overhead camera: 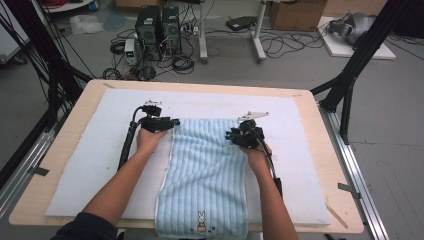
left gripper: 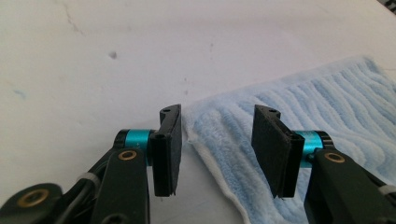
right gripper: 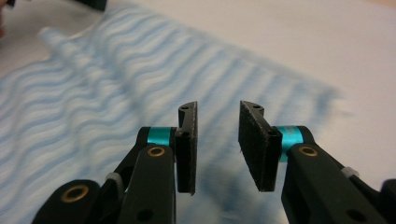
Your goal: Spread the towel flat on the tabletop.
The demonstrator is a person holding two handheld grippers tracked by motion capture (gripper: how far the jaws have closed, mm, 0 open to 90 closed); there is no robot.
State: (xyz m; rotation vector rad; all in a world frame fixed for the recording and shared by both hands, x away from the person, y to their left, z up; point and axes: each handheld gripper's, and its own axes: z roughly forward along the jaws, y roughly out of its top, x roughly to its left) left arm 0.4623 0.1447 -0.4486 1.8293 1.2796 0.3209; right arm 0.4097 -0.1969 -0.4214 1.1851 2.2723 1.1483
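Note:
A light blue ribbed towel (overhead camera: 205, 175) with a small rabbit print near its front end lies lengthwise on the white mat (overhead camera: 90, 160), and its near end hangs over the table's front edge. My left gripper (overhead camera: 172, 121) is open at the towel's far left corner; in the left gripper view that corner (left gripper: 205, 116) lies between the jaws (left gripper: 217, 133), under them. My right gripper (overhead camera: 229, 135) is open over the towel's far right part, and its own view shows blurred towel stripes (right gripper: 93, 93) beneath the open jaws (right gripper: 217, 135).
The mat covers most of a wooden table (overhead camera: 65, 135). Black frame legs (overhead camera: 350, 75) stand at both far corners. Computer towers (overhead camera: 157, 27) and cables lie on the floor beyond the table. Bare mat flanks the towel on either side.

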